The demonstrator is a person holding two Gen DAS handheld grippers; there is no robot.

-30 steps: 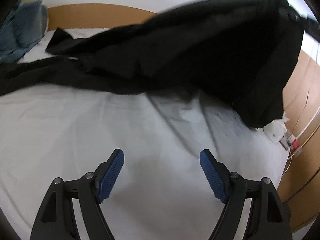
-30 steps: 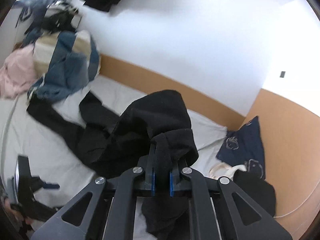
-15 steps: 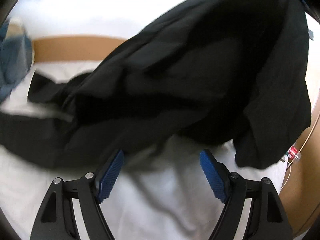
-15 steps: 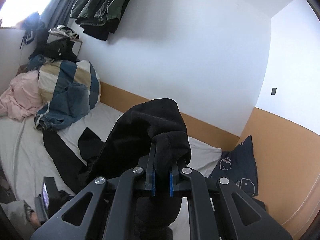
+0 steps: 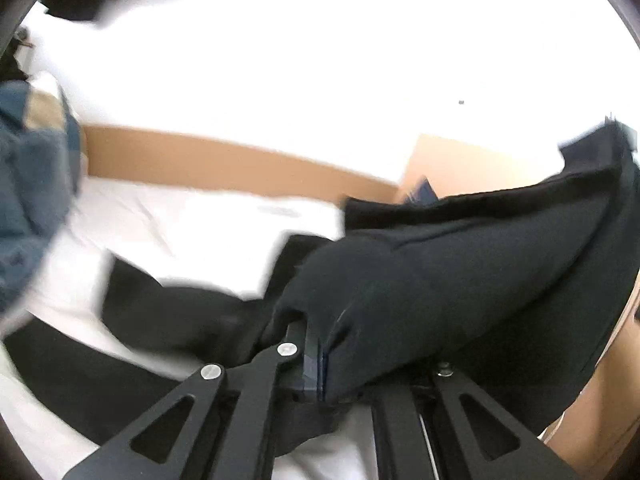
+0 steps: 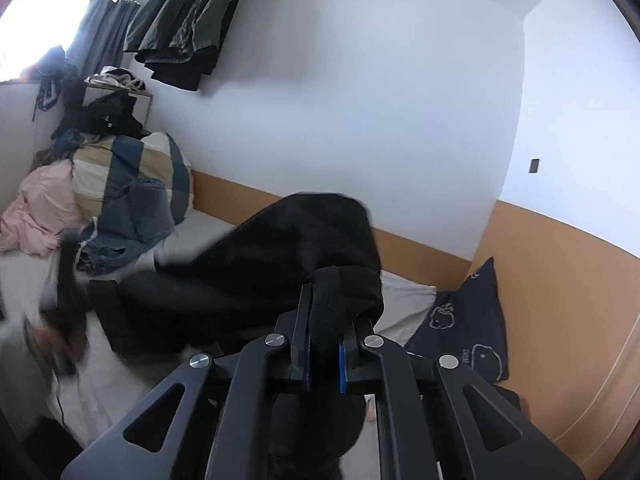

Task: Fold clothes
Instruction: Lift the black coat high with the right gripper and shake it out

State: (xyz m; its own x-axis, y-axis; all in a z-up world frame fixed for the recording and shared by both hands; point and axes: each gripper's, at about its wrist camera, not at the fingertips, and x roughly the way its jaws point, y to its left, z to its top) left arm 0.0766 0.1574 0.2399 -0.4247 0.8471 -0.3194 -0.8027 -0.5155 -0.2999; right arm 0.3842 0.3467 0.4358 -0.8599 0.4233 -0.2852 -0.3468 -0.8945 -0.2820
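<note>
Black fabric garment hangs lifted above the white-sheeted bed, stretched between both tools. Right tool is clamped on a bunched fold. Left tool is clamped on another part, cloth draped over its right finger.

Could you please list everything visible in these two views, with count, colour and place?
garment: one, black, held up over the bed by both grippers
bed sheet: one, white, under the garment
duvet: one, blue and cream checked, bunched at the bed's far left
pink cloth: one, beside the duvet
jackets: dark green and black, count unclear, hanging on the wall
cushion: one, navy with white drawings, in the right corner
wall panel: tan, around the bed
left gripper: black, blue fingers, shut on the garment
right gripper: black, blue fingers, shut on the garment
</note>
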